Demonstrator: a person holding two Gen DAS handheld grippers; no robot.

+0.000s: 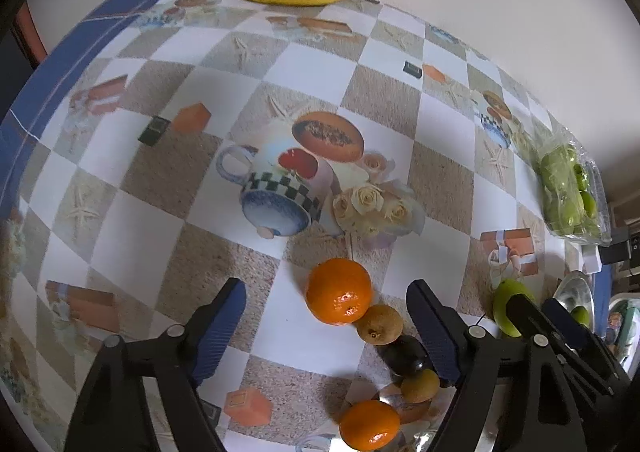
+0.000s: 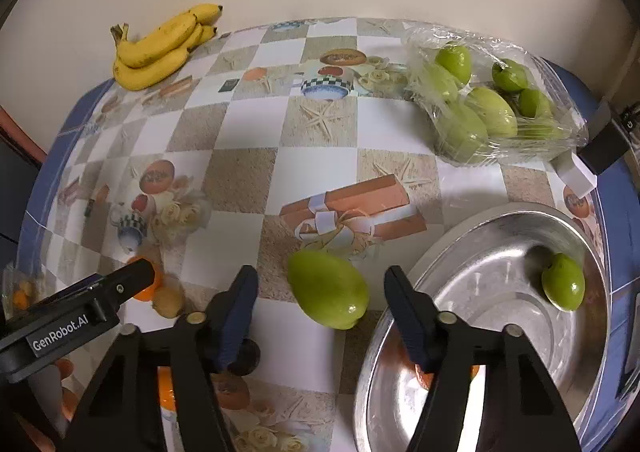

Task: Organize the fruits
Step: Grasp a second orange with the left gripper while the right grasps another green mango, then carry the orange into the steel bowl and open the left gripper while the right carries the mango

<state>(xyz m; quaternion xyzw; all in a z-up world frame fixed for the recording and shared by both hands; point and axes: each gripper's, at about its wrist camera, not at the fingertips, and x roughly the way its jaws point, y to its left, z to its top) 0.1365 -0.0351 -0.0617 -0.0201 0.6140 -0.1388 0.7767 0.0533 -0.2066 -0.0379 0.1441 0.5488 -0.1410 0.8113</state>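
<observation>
My left gripper is open and empty above an orange, which lies between its fingers on the table. A kiwi, a dark fruit, a small yellow fruit and a second orange trail behind it. My right gripper is open around a loose green mango lying on the tablecloth, without touching it. A steel bowl at the right holds one small green fruit. The left gripper's body shows at the lower left of the right wrist view.
A bunch of bananas lies at the far left edge by the wall. A clear plastic bag of green mangoes sits at the far right. A dark box stands at the table's right edge. The tablecloth is checkered and printed.
</observation>
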